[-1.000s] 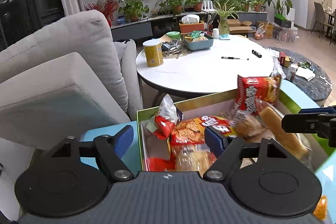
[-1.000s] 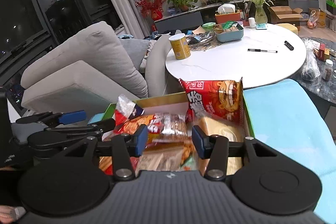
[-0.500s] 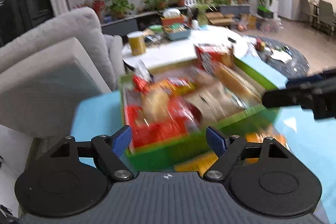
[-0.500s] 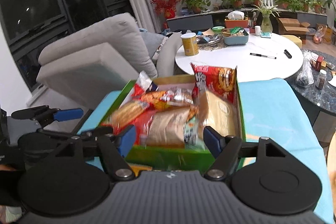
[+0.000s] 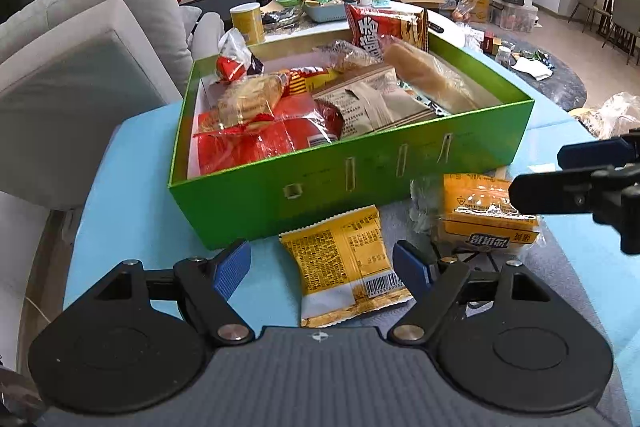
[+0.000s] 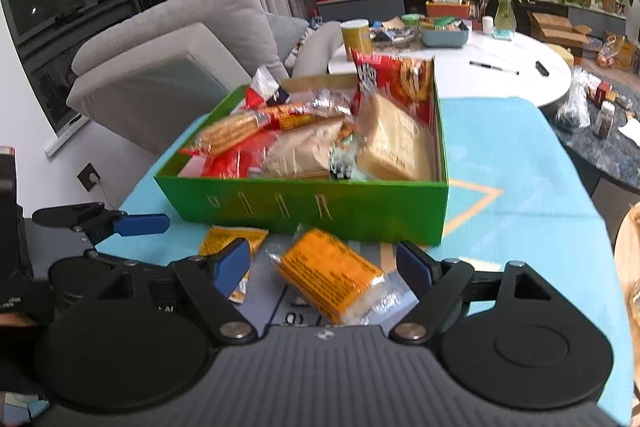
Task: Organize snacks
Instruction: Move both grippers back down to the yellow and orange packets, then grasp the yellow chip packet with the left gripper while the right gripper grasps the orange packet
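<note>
**A:** Between the blue pads of the left tool, the flat yellow packet is lying on the worktop, and nothing is pressing on it. Those jaws are standing released; they have just been opening, with the packet under the gap but not gripped.

**B:** And the right tool is hanging the same way over the orange wrapped snack, released and holding nothing. Both snacks are sitting just near of the green box, outside it.

**A:** The box is looking crowded already. I'm judging the step to be picking these two up.

**B:** Then each tool should be coming straight down so the pads are straddling the packet's short sides, since a flat wrapper is likely sliding away if only a corner is pinched.

**A:** The two tools are working close together, so I'm thinking one should be lifting first, aiming for the looser left half of the box.
</note>
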`<state>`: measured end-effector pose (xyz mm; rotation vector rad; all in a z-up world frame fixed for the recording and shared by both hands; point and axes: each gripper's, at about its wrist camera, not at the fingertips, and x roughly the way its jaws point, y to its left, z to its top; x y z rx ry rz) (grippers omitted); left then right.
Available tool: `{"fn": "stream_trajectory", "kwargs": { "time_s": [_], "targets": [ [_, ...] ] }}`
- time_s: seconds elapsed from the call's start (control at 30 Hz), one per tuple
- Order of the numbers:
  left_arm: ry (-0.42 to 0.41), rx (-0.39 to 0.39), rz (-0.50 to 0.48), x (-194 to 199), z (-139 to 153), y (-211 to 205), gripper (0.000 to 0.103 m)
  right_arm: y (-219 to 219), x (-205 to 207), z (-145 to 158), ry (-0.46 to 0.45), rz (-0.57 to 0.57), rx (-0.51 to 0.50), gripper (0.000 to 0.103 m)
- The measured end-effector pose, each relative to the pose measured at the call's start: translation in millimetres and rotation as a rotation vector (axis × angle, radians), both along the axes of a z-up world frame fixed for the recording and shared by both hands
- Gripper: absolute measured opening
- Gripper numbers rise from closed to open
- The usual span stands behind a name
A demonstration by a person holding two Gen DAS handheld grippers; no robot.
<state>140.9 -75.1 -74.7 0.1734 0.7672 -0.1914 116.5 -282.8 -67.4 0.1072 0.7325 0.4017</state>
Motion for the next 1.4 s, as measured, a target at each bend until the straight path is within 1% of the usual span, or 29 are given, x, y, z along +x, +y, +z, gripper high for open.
{"fn": "stream_trajectory", "kwargs": {
  "time_s": [0.2,0.43,0.7,0.93,1.03,1.1,1.17,1.23,1.3,1.4],
  "targets": [
    [0.017,-0.001,0.01,7,-7,-4,0.08,-2,11,-10,0.027,-0.005,0.031,0.073],
    [0.051,-0.024,0.018,15,-14,-7,0.08,-4,15,-16,0.035,-0.01,0.061,0.073],
    [0.084,-0.034,0.038,23,-23,-6,0.08,-3,23,-25,0.072,0.008,0.09,0.074],
    [0.089,-0.056,0.051,24,-25,-1,0.08,-3,29,-29,0.1,0.011,0.12,0.074],
    [0.083,-0.059,0.042,23,-26,0,0.077,-3,29,-30,0.11,0.011,0.129,0.074],
    [0.068,-0.063,0.027,21,-25,0,0.059,-3,28,-31,0.119,0.016,0.135,0.074],
    [0.069,-0.062,0.013,19,-24,0,0.054,-3,26,-33,0.133,0.034,0.148,0.074],
    [0.067,-0.057,-0.002,16,-23,1,0.052,-2,22,-34,0.162,0.067,0.168,0.074],
    [0.064,-0.057,-0.003,13,-23,4,0.052,-5,15,-33,0.167,0.077,0.189,0.074],
    [0.061,-0.058,0.001,10,-23,8,0.054,-9,7,-27,0.141,0.074,0.183,0.074]
  ]
}}
